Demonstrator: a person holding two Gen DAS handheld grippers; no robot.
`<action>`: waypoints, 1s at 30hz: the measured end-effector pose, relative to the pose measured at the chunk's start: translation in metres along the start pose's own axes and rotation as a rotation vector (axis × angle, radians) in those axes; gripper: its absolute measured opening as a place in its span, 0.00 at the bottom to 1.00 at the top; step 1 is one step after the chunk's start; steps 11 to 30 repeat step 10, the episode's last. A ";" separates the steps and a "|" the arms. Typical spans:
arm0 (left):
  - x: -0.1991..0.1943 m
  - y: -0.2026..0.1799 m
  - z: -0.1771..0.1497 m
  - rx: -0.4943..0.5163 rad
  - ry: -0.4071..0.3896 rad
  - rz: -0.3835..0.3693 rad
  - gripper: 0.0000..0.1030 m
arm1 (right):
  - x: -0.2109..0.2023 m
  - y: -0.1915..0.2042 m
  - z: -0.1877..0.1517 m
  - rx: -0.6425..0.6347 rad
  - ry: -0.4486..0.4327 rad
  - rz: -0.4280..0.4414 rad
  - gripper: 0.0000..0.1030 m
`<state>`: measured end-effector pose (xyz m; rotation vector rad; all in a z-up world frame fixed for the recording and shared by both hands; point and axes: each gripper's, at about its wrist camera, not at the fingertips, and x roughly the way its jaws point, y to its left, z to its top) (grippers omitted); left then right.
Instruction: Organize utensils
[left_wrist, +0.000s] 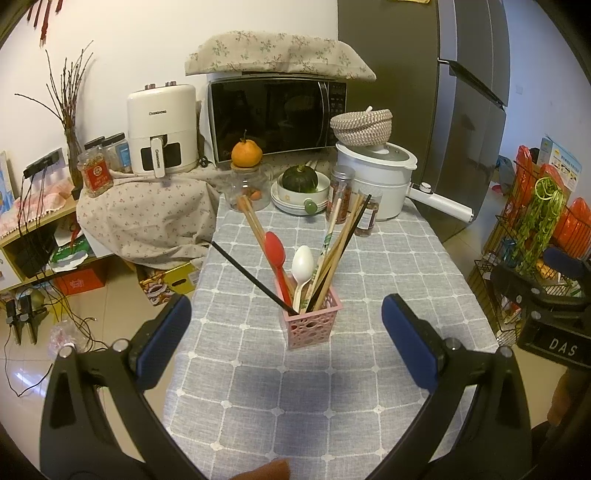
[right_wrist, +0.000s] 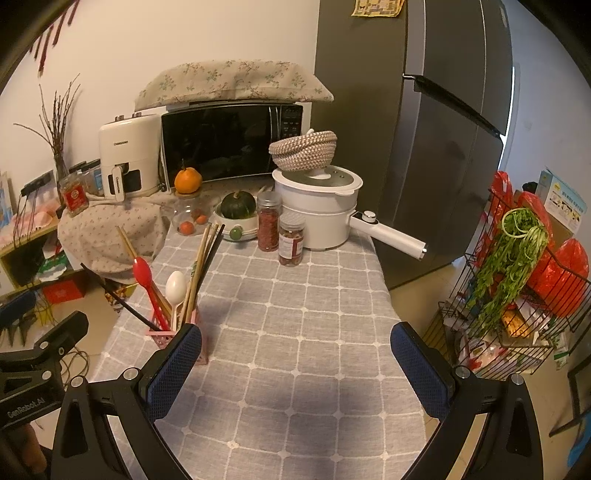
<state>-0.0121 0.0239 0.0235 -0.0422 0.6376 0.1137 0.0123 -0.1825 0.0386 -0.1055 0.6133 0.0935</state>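
Observation:
A pink perforated holder (left_wrist: 312, 321) stands upright on the grey checked tablecloth (left_wrist: 388, 266). It holds a red spoon (left_wrist: 275, 251), a white spoon (left_wrist: 303, 264), several wooden chopsticks (left_wrist: 255, 221) and black chopsticks (left_wrist: 251, 275). My left gripper (left_wrist: 286, 332) is open and empty, just short of the holder. My right gripper (right_wrist: 295, 360) is open and empty over the bare cloth, with the holder (right_wrist: 168, 334) beside its left finger (right_wrist: 173, 369).
At the table's far end stand two spice jars (right_wrist: 291, 242), a white electric pot (right_wrist: 321, 210) with a woven basket on it, bowls with a green squash (right_wrist: 238, 205) and a glass jar with an orange. A wire rack (right_wrist: 517, 295) stands on the right.

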 end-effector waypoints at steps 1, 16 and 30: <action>0.001 0.000 -0.001 -0.001 0.001 0.000 0.99 | 0.001 0.000 0.000 -0.001 0.002 0.001 1.00; 0.001 0.000 -0.002 0.001 -0.006 0.014 1.00 | 0.001 0.001 -0.001 -0.010 0.009 0.003 1.00; 0.001 0.000 -0.002 0.001 -0.006 0.014 1.00 | 0.001 0.001 -0.001 -0.010 0.009 0.003 1.00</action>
